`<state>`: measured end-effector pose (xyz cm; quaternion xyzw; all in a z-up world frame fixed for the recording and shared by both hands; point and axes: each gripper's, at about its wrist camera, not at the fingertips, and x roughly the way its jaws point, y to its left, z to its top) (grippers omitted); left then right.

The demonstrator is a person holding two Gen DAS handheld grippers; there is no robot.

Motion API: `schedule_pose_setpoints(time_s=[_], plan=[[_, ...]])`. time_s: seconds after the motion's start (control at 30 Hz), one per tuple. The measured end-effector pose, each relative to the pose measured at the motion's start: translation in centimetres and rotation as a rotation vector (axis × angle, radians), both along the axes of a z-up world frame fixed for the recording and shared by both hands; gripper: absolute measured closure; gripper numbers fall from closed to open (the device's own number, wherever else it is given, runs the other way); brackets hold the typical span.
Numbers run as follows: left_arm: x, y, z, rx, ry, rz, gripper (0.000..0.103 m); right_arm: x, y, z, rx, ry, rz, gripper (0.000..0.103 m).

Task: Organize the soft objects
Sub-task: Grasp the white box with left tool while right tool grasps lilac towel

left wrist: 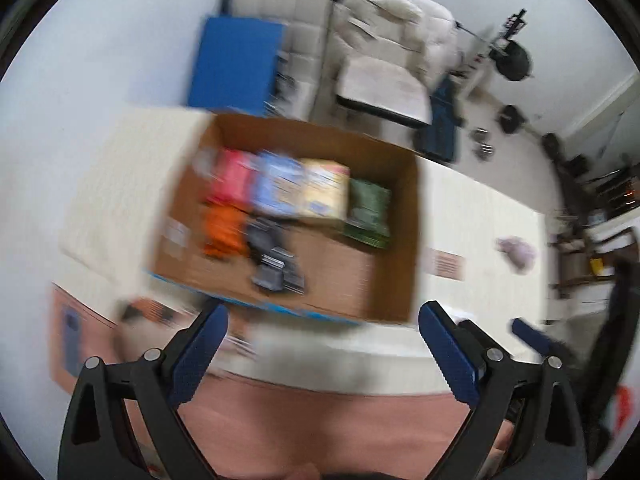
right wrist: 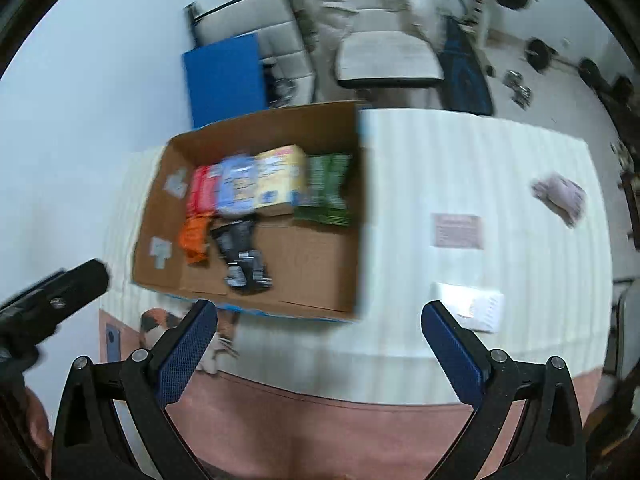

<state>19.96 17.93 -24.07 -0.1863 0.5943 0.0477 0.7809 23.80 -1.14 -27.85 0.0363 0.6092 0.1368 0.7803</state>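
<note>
An open cardboard box (left wrist: 394,216) (right wrist: 356,204) sits on a white-covered table (left wrist: 480,220) (right wrist: 480,184). Inside lie a red pack (right wrist: 202,192), a blue pack (right wrist: 238,190), a yellow pack (right wrist: 280,180), green packs (right wrist: 326,190), an orange item (right wrist: 194,238) and a dark grey item (right wrist: 240,256). A small purple soft item (left wrist: 516,254) (right wrist: 560,196) lies on the table far right. My left gripper (left wrist: 322,316) and right gripper (right wrist: 318,312) are both open and empty, held above the near table edge in front of the box. Both views are blurred.
A white packet (right wrist: 470,306) and a pink card (right wrist: 458,230) lie on the table right of the box. A blue board (right wrist: 224,76), a sofa (left wrist: 280,20), a cushioned chair (right wrist: 388,60) and weights (right wrist: 540,54) stand behind. The left gripper's body (right wrist: 52,300) shows at left.
</note>
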Motion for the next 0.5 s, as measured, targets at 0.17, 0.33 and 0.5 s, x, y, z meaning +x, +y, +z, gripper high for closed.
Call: schedule_pose_setpoints(time_s=[0.17,0.33,0.5], plan=[[1.6,-10.5,-5.6,-0.253,0.171,-0.11,0.005,-0.2,-12.2,-2.3,-0.068,0.055,-0.171,0.0],[4.9,-18.8,-13.4,-0.379,0.365,-0.107,0.005,0.0,-24.2,-6.8,-0.118,0.151,-0.337,0.0],[8.2,-22.2,-21.6,-0.433,0.535,0.054,0.005,0.6,-30.7,-9.8,-0.146,0.169,-0.388,0.0]])
